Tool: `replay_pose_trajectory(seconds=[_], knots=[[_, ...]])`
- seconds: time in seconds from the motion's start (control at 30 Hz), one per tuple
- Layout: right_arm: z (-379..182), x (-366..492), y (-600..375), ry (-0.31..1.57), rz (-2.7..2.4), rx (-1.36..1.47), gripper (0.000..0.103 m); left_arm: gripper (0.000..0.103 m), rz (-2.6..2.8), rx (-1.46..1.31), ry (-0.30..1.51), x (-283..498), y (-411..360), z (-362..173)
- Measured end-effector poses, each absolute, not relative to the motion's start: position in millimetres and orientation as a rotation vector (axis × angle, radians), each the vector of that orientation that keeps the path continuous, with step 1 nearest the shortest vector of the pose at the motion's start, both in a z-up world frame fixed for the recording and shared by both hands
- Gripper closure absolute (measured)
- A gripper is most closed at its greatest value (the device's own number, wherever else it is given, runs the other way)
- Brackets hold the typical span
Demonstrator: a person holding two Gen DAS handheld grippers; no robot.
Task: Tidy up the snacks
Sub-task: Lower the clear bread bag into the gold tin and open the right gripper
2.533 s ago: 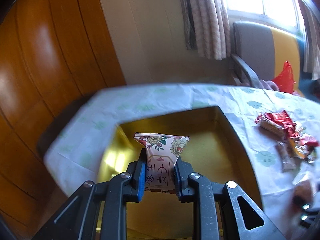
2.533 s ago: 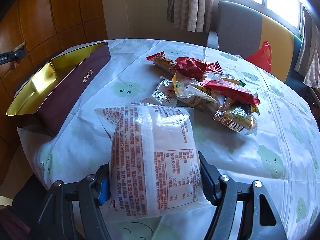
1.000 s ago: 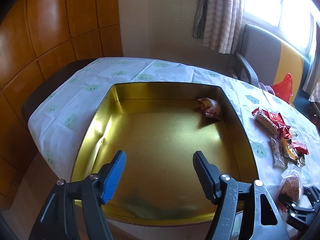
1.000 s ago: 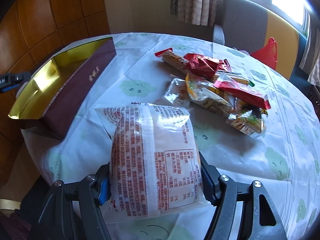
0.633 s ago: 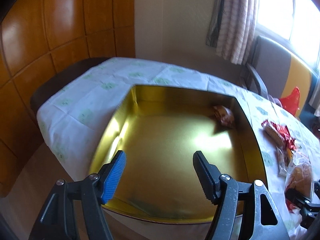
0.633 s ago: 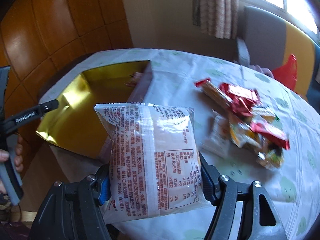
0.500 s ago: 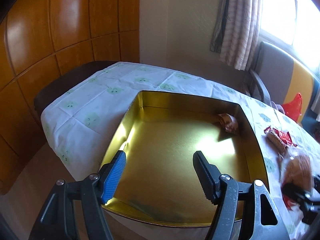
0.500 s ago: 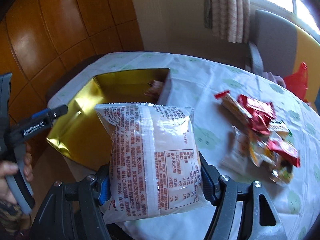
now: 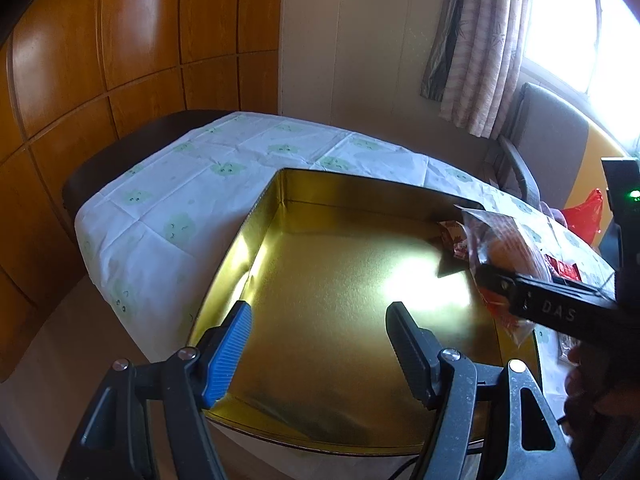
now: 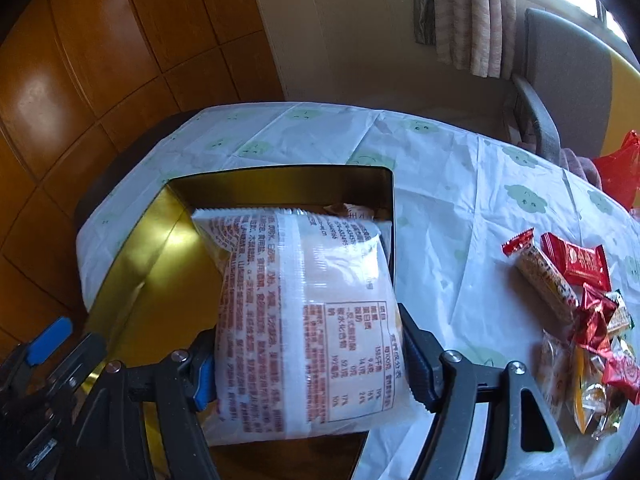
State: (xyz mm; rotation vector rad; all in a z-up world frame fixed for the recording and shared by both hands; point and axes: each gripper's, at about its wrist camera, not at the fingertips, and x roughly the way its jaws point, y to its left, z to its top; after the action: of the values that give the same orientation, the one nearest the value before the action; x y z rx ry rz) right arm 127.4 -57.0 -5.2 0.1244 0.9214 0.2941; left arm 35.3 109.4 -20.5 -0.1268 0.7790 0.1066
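Note:
A gold-lined tin box (image 9: 280,216) sits on the table; it also shows in the right wrist view (image 10: 160,248). My left gripper (image 9: 318,344) is open and empty above the box's near edge. My right gripper (image 10: 306,354) is shut on a large white snack bag (image 10: 304,312) with red print and holds it over the box's right side; the bag also shows at the right of the left wrist view (image 9: 508,248). A small floral snack packet (image 9: 454,236) lies in the box's far right corner, mostly hidden behind the bag in the right wrist view (image 10: 352,211).
A pile of red and yellow snack packets (image 10: 580,312) lies on the white tablecloth (image 10: 460,208) to the right of the box. A grey chair (image 10: 560,80) and a red bag (image 10: 620,168) stand beyond the table. Wood panelling (image 9: 120,60) is at the left.
My left gripper let go of the floral packet into the box and drew back open. My right gripper carried the white bag left from the table to over the box.

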Motion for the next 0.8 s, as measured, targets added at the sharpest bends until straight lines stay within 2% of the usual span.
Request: replay_pose_trajectory(seconds=[0.47, 0.8], knots=[[14.5, 90.2, -68.8, 0.798, 0.287, 0.142, 0.024, 0.033, 0.075, -0.105, 0.778, 32.0, 98.1, -20.1], [11.7, 49.6, -116.1, 0.772, 0.188, 0.204, 0.024, 0.033, 0.043, -0.076, 0.761, 27.0, 85.5, -14.5]])
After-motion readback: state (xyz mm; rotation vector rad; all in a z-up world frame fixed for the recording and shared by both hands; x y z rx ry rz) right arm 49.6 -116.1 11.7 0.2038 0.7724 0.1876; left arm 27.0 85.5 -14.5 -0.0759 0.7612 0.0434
